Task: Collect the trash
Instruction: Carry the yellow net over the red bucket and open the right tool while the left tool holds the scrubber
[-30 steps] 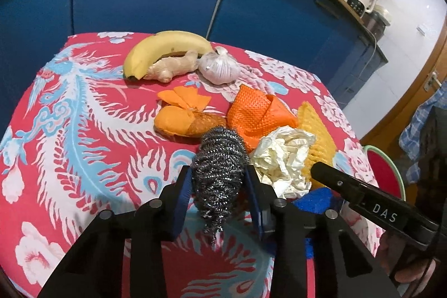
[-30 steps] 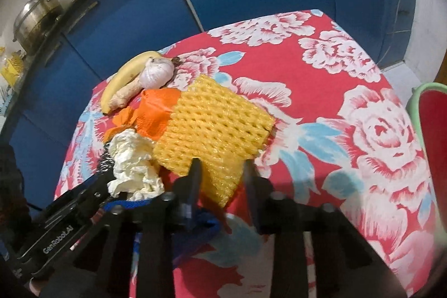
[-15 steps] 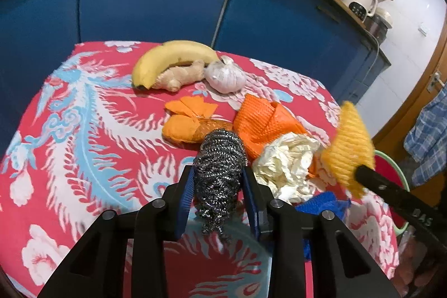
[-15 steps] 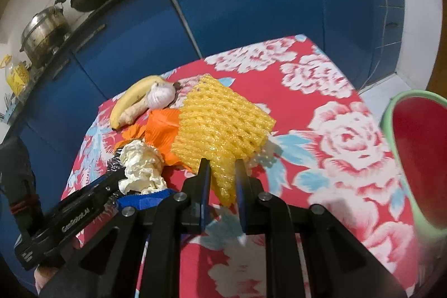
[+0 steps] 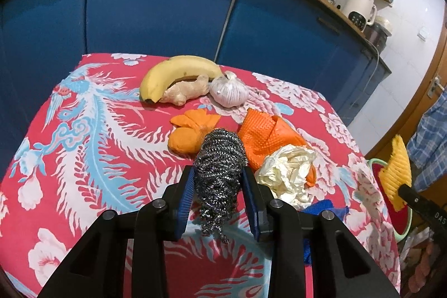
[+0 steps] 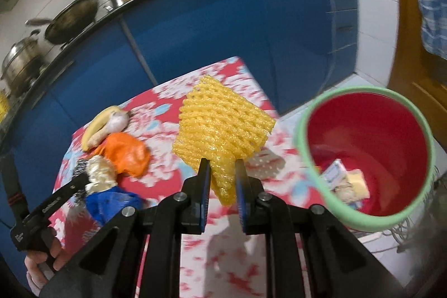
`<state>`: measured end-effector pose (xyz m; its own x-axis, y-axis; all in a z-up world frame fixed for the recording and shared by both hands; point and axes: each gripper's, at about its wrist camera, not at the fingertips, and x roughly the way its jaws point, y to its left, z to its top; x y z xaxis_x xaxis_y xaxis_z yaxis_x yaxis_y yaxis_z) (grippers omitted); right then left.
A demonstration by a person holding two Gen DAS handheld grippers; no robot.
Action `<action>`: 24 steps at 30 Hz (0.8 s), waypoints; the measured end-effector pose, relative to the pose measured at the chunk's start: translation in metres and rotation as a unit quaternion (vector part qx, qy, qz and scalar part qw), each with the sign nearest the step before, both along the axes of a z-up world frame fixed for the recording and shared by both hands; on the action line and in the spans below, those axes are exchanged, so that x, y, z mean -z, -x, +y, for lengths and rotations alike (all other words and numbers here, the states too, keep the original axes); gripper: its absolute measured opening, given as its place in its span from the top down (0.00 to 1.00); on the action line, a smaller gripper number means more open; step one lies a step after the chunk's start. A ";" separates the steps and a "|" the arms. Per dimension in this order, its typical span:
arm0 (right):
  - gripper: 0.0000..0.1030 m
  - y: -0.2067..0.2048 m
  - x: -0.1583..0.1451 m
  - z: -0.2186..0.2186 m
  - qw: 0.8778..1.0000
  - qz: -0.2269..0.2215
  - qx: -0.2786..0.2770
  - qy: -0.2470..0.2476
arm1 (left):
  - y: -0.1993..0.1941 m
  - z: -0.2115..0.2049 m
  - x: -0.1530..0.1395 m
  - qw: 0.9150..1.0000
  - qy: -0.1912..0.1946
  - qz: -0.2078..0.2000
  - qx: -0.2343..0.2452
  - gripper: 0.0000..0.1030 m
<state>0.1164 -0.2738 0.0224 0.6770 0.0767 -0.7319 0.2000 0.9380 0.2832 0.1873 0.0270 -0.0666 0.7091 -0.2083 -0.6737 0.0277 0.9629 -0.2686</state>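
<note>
A small worktop [image 5: 83, 147] covered by a red cloth printed with white flowers and pale blue feathers is seen in front of dark blue kitchen cabinets [image 5: 156, 10].

The left tongs [image 5: 218, 186] are clamped on a grey coiled steel-wool scouring pad [image 5: 219, 172], which is gripped between the blue pads and hangs a little below them, over the near part of the cloth. Just beyond it, a crumpled cream-white paper wad [image 5: 287, 175], a ribbed orange rubber glove [image 5: 265, 133] and a second, bunched orange piece [image 5: 190, 133] are lying close together. A scrap of blue plastic [image 5: 324, 208] is seen at the near right edge. Further back, a yellow banana [image 5: 176, 74], a pale knob of ginger root [image 5: 187, 91] and a white garlic bulb [image 5: 229, 91] are set touching one another.

The right tongs [image 6: 222, 186] are clamped on the lower corner of a yellow foam mesh fruit sleeve [image 6: 223, 124], which is held up clear of the cloth; the jaws have just been closing on it. It is held beside the right edge of the worktop, near a round red bin with a pale green rim [image 6: 304, 130] standing on the floor. Some pale packaging scraps [image 6: 343, 180] are lying at the bottom of the bin. The right wrist view is blurred.
</note>
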 end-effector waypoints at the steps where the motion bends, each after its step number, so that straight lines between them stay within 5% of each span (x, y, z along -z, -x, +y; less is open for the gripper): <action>1: 0.81 0.004 0.000 -0.008 1.000 0.000 0.011 0.001 | 0.000 0.000 0.000 1.000 0.002 -0.001 0.002 0.66; 15: 0.79 0.042 0.023 -0.089 0.991 0.031 0.126 -0.011 | 0.016 -0.015 -0.019 0.999 0.008 -0.023 0.022 0.66; 24: 0.67 0.054 0.036 -0.114 0.987 0.043 0.153 -0.037 | 0.035 -0.035 -0.051 0.998 0.008 -0.048 0.047 0.66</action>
<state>0.0620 -0.3873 -0.0141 0.6118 -0.0668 -0.7882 0.4970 0.8077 0.3173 0.1524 -0.0076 -0.0151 0.7469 -0.2878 -0.5994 0.1449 0.9503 -0.2756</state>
